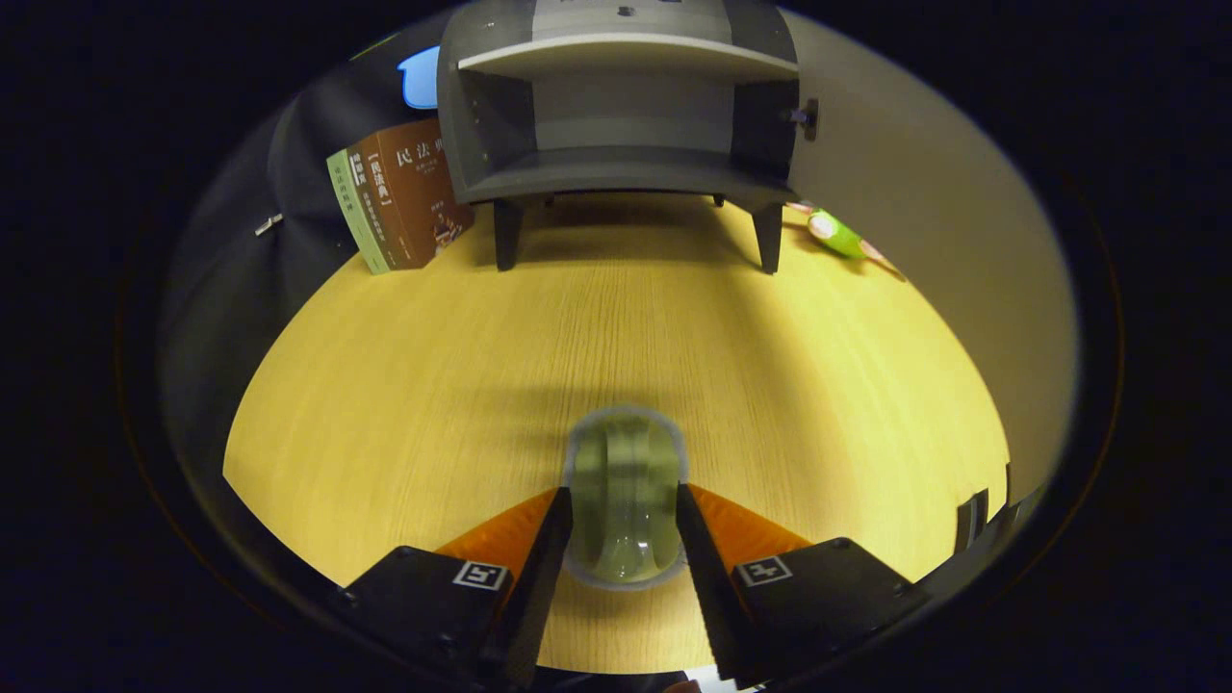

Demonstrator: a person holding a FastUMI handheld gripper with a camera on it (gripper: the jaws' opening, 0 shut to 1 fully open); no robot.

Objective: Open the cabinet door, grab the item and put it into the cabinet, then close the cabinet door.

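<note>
A pale green, translucent roll of tape [626, 496] stands on edge between the fingers of my gripper [625, 500], and both fingers press on its flat sides. It sits low over the yellow wooden table [404, 385]. Beyond the fingers, at the far side of the table, stands a small grey cabinet [621, 125] on dark legs. Its interior and one shelf are exposed, and its door [914, 192] is swung wide to the right, with a small knob [807, 117] by the hinge-side opening.
Several books [399, 197] lean against the cabinet's left side. A green and pink object [835, 234] lies on the table by the cabinet's right leg, under the open door. A dark object [977, 515] stands at the table's near right edge.
</note>
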